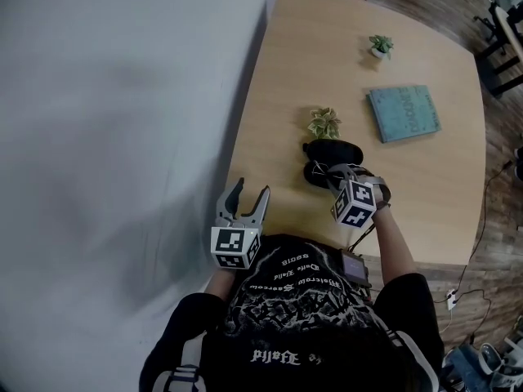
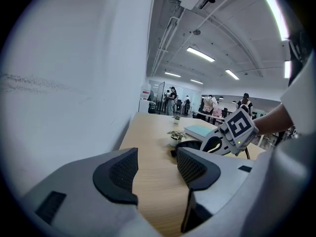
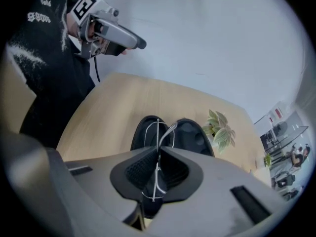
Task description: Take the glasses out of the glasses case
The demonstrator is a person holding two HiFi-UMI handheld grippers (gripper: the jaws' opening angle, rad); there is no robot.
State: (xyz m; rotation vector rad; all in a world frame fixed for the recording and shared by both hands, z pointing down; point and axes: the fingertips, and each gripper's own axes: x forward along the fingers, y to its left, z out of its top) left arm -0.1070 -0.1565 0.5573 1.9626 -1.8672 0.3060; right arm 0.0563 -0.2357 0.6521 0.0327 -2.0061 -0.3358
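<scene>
The black glasses case (image 1: 335, 150) lies open on the wooden table (image 1: 286, 96), just in front of the person. In the right gripper view both case halves (image 3: 193, 135) show below the jaws. Thin wire-framed glasses (image 3: 157, 132) stand on edge over the case, and my right gripper (image 3: 158, 171) points steeply down with its pads pinched on the frame. From the head view the right gripper (image 1: 330, 175) sits right over the case. My left gripper (image 1: 243, 196) hovers at the table's near left edge, apart from the case, jaws open with nothing between them (image 2: 157, 169).
A small potted plant (image 1: 324, 123) stands right behind the case. A teal book (image 1: 404, 113) lies further right, and a second little plant (image 1: 380, 46) stands at the far side. A white wall (image 1: 122, 137) runs along the table's left edge.
</scene>
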